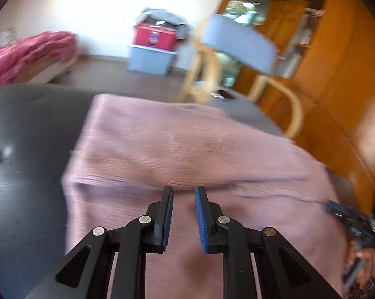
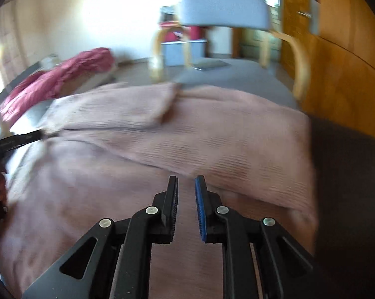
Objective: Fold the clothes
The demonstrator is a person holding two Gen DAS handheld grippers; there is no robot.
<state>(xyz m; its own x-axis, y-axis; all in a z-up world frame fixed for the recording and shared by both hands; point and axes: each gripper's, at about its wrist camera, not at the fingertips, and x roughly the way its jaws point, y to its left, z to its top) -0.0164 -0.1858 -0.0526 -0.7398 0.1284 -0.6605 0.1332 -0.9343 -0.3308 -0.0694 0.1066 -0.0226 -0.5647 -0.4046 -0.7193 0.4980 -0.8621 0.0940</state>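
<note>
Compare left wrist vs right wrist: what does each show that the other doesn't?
Left wrist only: the red box stacked in full view on the pale bin, the shelves in the wood cabinet, and the right gripper at the pink cloth's right edge.

Right wrist only: a folded-over flap on the cloth's far left, and the left gripper at the frame's left edge.

Both: pink cloth on the dark table, grey chair, crimson blanket, and each camera's own gripper open above the cloth.
</note>
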